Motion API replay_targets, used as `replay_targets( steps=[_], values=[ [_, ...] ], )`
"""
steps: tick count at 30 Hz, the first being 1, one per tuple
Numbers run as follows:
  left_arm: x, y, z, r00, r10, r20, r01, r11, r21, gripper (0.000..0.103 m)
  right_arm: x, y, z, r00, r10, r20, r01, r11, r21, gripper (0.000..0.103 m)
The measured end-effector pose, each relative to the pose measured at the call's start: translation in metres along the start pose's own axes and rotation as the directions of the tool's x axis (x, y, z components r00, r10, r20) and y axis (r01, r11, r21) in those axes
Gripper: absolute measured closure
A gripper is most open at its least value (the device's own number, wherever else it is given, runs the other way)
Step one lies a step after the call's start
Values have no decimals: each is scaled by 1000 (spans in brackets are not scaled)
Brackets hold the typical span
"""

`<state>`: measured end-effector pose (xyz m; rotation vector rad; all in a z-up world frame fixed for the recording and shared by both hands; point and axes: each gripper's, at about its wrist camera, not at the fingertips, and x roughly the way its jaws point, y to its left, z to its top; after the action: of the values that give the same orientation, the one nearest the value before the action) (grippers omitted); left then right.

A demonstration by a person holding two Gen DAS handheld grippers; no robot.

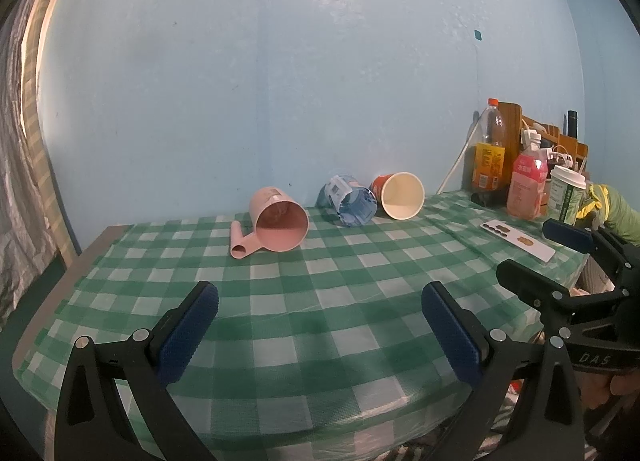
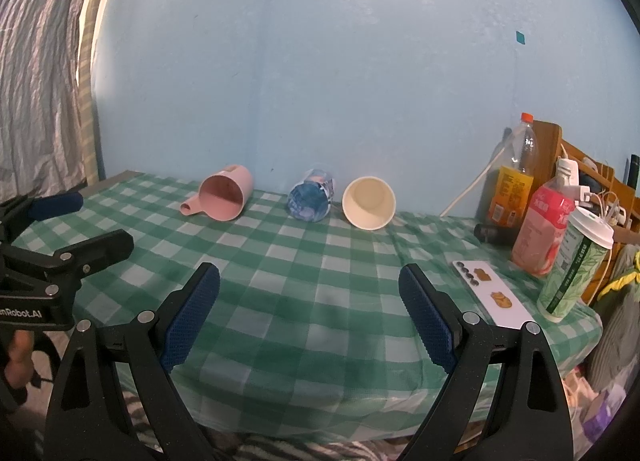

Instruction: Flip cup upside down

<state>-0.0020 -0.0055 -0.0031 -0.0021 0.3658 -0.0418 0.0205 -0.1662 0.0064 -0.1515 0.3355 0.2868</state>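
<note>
- Three cups were seen lying on their sides in a row near the far edge of the table [image 1: 360, 301], close to the blue wall, their mouths turned toward the cameras: a pink cup [image 1: 279, 225] on the left, a blue cup [image 1: 351, 201] in the middle, and a paper cup [image 1: 398, 194] on the right.
- The pink cup was judged to be stiff, light plastic with a tubular side handle; a hold across its rim or body was thought safest.
- The blue cup looked thin and clear under a printed label, and was judged slippery and easily squashed.
- The paper cup, orange outside and cream inside, was judged very light and easily crushed, so a gentle pinch across the wall was advised.
- The left gripper [image 1: 320, 325] was held spread wide and empty above the checked cloth, well short of the cups.
- The right gripper [image 2: 310, 313] was likewise spread wide, with nothing between its textured blue pads [image 2: 192, 313].
</note>
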Motion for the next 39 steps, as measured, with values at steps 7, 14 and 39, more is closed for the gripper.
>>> replay_targets(
  steps=[7,14,39],
  values=[
    [0,0,0,1000,-4,1,4,1000,-5,0,1,0,0,1000,1,-2,-1,1000,-1,13],
    [0,1,0,1000,-5,-10,4,1000,-14,0,2,0,-2,1000,3,-8,-3,1000,0,13],
    [12,5,5,999,-13,-51,12,1000,-27,0,9,1,0,999,16,-31,-16,1000,-12,13]
  ],
)
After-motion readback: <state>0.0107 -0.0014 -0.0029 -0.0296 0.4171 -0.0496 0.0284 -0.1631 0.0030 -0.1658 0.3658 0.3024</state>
